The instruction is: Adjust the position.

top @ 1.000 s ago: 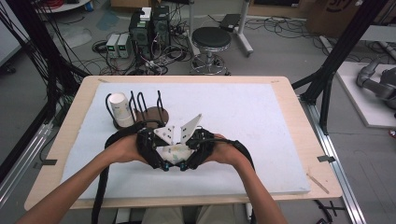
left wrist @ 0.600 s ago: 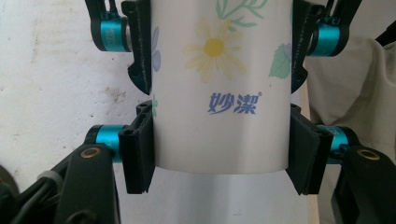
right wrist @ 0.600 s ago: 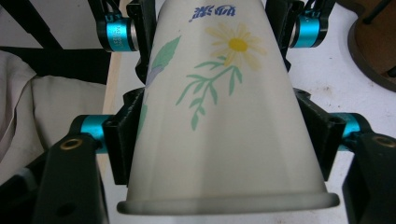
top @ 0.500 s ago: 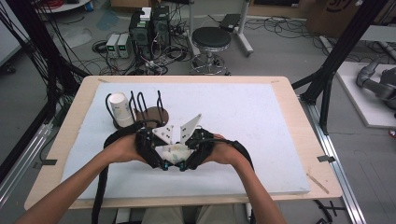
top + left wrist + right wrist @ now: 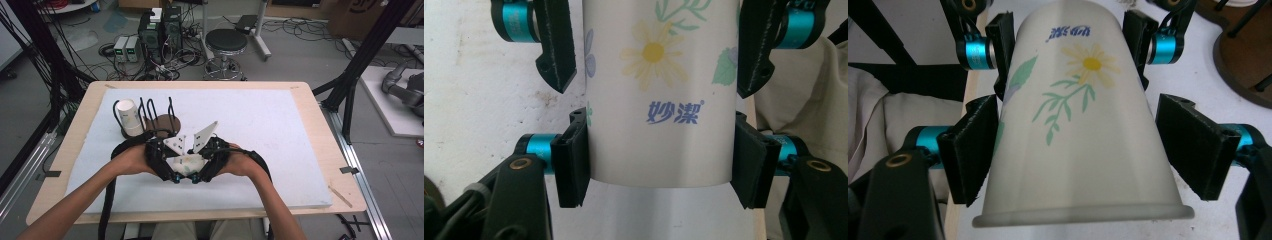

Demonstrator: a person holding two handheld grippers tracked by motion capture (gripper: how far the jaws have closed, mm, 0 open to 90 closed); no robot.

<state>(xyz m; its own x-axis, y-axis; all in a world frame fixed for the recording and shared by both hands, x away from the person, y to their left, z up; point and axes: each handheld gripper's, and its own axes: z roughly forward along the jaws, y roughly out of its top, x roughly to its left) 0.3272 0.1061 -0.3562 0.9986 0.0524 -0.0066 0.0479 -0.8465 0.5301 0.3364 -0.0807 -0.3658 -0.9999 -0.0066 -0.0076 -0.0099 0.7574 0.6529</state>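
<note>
Paper cup (image 5: pixel 658 95) pinched near its base between the left gripper (image 5: pixel 659 160) jaws, rim end lying between the right gripper (image 5: pixel 1088 150) jaws just spread off its sides, suggesting a handover to the left side above the counter (image 5: pixel 300 130).

The paper cup (image 5: pixel 659 95) bears blue Chinese print reading 妙潔

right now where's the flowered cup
In the high view the flowered cup lies between the two grippers near the table's front edge, in front of the wooden rack. The left gripper clamps its base end, and the right gripper's jaws have just opened around its rim end.
</note>
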